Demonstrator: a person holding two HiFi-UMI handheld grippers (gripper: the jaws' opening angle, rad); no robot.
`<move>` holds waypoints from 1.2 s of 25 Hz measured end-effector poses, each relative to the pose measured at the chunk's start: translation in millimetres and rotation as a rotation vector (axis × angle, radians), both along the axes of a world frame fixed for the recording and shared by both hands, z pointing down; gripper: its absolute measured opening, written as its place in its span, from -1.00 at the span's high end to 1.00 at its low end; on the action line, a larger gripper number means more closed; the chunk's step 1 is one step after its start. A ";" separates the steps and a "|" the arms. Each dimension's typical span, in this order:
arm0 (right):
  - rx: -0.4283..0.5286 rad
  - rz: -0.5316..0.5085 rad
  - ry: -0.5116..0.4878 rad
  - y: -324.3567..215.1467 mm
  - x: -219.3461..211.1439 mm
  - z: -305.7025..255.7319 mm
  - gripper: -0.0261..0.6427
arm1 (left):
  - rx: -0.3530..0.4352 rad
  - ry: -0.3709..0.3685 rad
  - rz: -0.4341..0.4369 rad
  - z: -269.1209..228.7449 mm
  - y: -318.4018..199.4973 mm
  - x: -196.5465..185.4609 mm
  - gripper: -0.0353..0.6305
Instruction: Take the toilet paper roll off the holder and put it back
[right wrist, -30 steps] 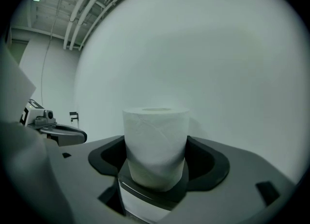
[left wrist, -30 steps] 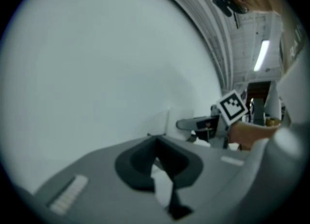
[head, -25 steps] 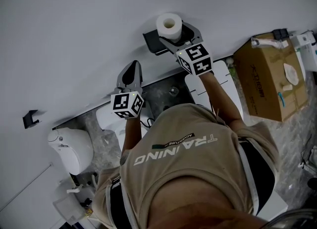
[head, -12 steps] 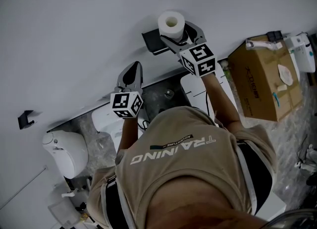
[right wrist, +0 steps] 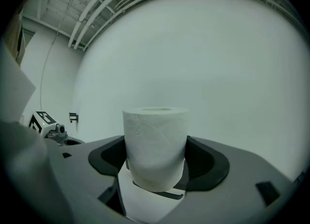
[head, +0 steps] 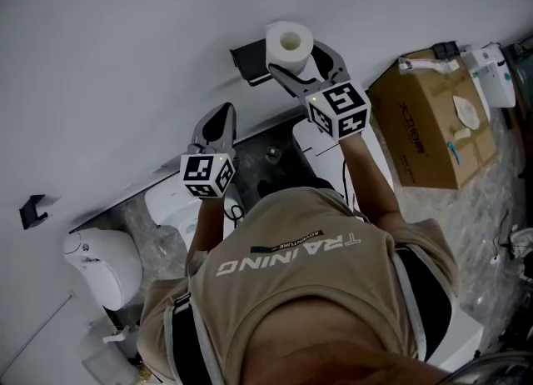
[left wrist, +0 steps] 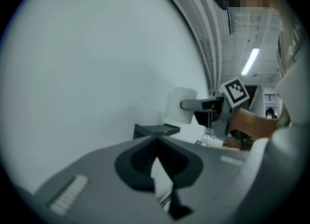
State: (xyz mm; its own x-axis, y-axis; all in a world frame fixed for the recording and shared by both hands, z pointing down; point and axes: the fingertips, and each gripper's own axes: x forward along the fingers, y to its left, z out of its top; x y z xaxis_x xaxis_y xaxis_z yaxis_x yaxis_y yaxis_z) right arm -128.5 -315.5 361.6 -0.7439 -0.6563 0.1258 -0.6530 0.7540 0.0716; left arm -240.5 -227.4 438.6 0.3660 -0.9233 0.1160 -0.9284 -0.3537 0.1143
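A white toilet paper roll (head: pixel 289 42) (right wrist: pixel 155 145) stands upright between the jaws of my right gripper (head: pixel 295 57) (right wrist: pixel 156 164), which is shut on it just off the white wall. The dark holder (head: pixel 248 63) is fixed to the wall just left of the roll, and a dark edge of it (right wrist: pixel 162 195) shows under the roll. My left gripper (head: pixel 221 113) (left wrist: pixel 156 141) is lower left, shut and empty, pointing at the wall. In the left gripper view the holder (left wrist: pixel 156 130) sits ahead, with the roll (left wrist: pixel 180 105) held beyond it.
A cardboard box (head: pixel 425 125) lies on the floor at right, with a white device (head: pixel 490 71) beyond it. A white toilet (head: pixel 100 254) sits at lower left, a white fixture (head: pixel 329 143) below the right gripper. A small dark hook (head: pixel 32 208) is on the wall.
The right gripper, with the roll in it, now sits a little farther to the right of the holder. The head view has shifted. The left gripper has hardly moved.
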 end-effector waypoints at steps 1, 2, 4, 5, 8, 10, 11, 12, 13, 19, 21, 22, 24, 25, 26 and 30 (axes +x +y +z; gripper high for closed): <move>-0.004 -0.003 -0.006 3.8 2.3 0.7 -0.06 | 0.000 0.000 -0.001 0.7 1.2 1.2 0.88; -0.009 -0.007 -0.009 7.4 5.0 1.5 -0.06 | 0.000 0.002 -0.004 0.6 3.1 2.9 0.88; -0.014 -0.018 -0.013 13.4 11.0 2.8 -0.06 | 0.002 0.003 -0.014 -1.1 8.2 7.4 0.88; -0.014 -0.026 -0.015 15.7 13.8 3.2 -0.06 | 0.003 0.001 -0.020 -1.8 10.9 10.3 0.88; -0.013 -0.058 -0.022 22.9 22.1 3.7 -0.06 | 0.001 -0.007 -0.047 -2.7 17.9 20.2 0.88; -0.017 -0.087 -0.022 29.2 28.5 4.9 -0.06 | -0.002 -0.002 -0.075 -4.2 23.5 28.7 0.88; -0.019 -0.104 -0.023 32.2 31.9 5.5 -0.06 | -0.003 0.000 -0.088 -5.4 26.4 33.7 0.88; -0.020 -0.120 -0.025 34.6 35.2 5.9 -0.06 | -0.003 0.000 -0.098 -6.4 28.8 38.9 0.88; -0.020 -0.135 -0.029 36.2 38.7 6.5 -0.06 | -0.004 -0.002 -0.106 -7.0 30.5 44.1 0.88; -0.045 -0.207 -0.035 42.6 55.6 18.2 -0.06 | -0.027 -0.020 -0.161 -6.0 39.0 64.8 0.88; -0.046 -0.234 -0.028 44.6 57.7 23.0 -0.06 | -0.042 -0.021 -0.188 -4.0 41.3 68.4 0.88; -0.047 -0.247 -0.025 45.1 58.6 25.8 -0.06 | -0.050 -0.018 -0.198 -2.9 42.2 70.6 0.88; -0.051 -0.265 -0.024 44.6 58.7 31.0 -0.06 | -0.062 -0.012 -0.211 -1.2 43.3 73.9 0.88; -0.055 -0.272 -0.026 44.6 58.0 32.8 -0.06 | -0.066 -0.013 -0.214 -0.7 44.0 74.6 0.88; -0.059 -0.277 -0.028 45.4 57.2 34.0 -0.06 | -0.069 -0.014 -0.216 -0.8 44.9 74.9 0.88; -0.052 -0.291 -0.017 51.1 51.9 35.8 -0.06 | -0.048 -0.019 -0.215 -7.0 46.3 70.3 0.88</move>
State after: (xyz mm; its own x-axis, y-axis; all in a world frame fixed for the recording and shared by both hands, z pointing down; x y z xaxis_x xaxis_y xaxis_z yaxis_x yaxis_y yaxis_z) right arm -76.6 -264.4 397.4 -0.9023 -0.4078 0.1398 -0.4093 0.9122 0.0191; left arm -170.2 -181.1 431.6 0.1590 -0.9731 0.1667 -0.9839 -0.1423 0.1082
